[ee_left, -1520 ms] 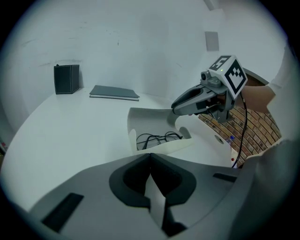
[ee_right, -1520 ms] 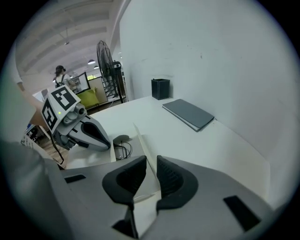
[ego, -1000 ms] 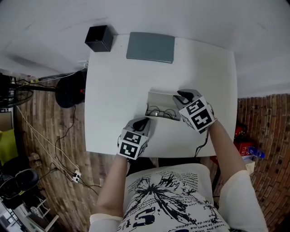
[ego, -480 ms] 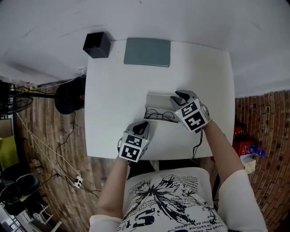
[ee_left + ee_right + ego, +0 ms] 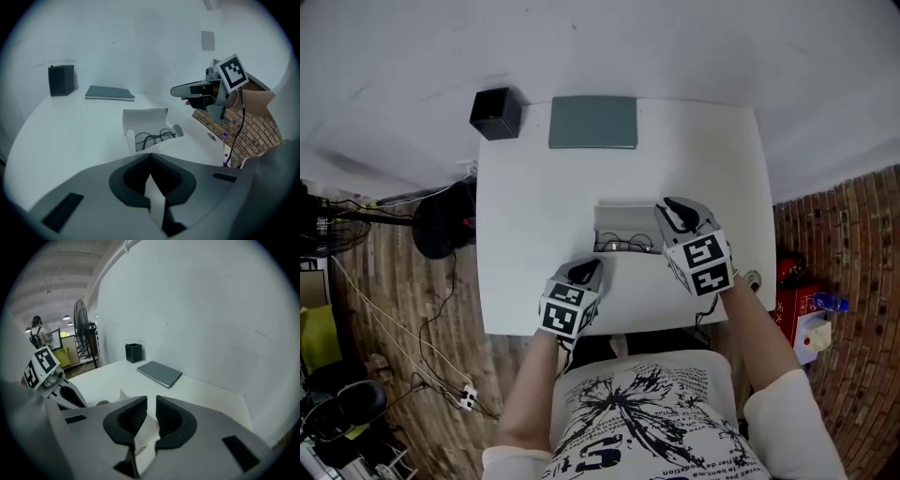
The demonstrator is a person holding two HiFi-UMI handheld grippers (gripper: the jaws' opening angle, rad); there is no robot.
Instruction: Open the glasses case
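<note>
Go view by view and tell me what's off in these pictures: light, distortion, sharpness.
Head view: even soft light, few shadows on the white table, its edges slightly bowed by the lens. Left gripper view: round black vignette, bluish cast, case sharp. Right gripper view: same vignette, wall bulging, notebook clear.

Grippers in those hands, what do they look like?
Left gripper and right gripper, its empty jaws closing, are grey with dark pads, each bearing a black-and-white marker cube; a black cable hangs from the right. The person wears a white printed T-shirt.
</note>
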